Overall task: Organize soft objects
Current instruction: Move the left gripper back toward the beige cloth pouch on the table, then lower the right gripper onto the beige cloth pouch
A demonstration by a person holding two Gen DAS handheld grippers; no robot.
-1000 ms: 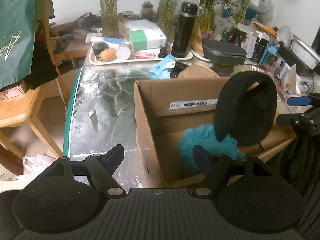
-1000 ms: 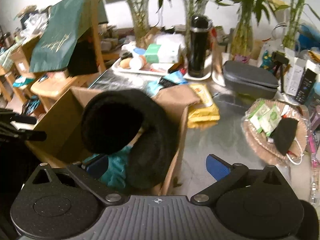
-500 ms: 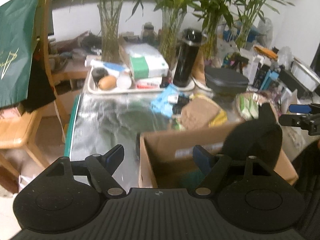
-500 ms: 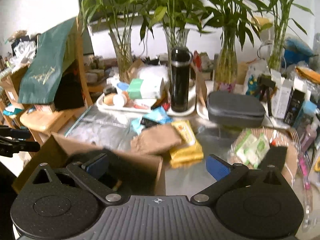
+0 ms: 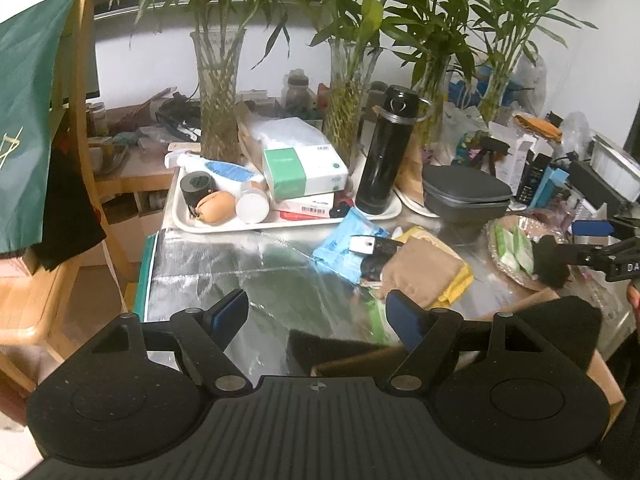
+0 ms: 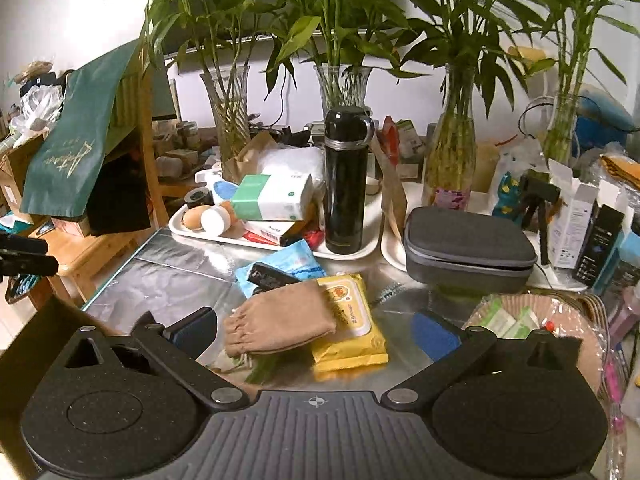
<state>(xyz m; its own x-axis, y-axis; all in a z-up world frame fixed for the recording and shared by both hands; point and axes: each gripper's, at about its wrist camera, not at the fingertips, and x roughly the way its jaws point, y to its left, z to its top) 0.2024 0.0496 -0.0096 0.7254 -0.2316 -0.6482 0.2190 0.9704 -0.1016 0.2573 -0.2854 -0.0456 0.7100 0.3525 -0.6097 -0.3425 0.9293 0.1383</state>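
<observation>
A tan cloth pouch (image 6: pixel 280 322) lies on the foil-covered table, over a yellow wipes pack (image 6: pixel 350 322); it also shows in the left wrist view (image 5: pixel 420 274). My right gripper (image 6: pixel 316 334) is open and empty, just in front of the pouch. My left gripper (image 5: pixel 318 316) is open and empty above the table. The cardboard box (image 5: pixel 604 372) sits below both grippers, mostly hidden, with black earmuffs (image 5: pixel 576 328) sticking out of it. A black mask (image 5: pixel 550 264) lies in a wicker basket (image 6: pixel 588 344) at the right.
A white tray (image 6: pixel 276 242) holds tissue boxes, an egg-shaped thing and a black flask (image 6: pixel 346 184). A grey zip case (image 6: pixel 466 246), bamboo vases (image 6: pixel 230 116), a blue packet (image 6: pixel 292 262) and a wooden chair (image 5: pixel 60 280) with a green bag surround the table.
Both grippers rose and tilted up from the box. The earmuffs, held over the box earlier, now sit in it. The table's far clutter has come into view.
</observation>
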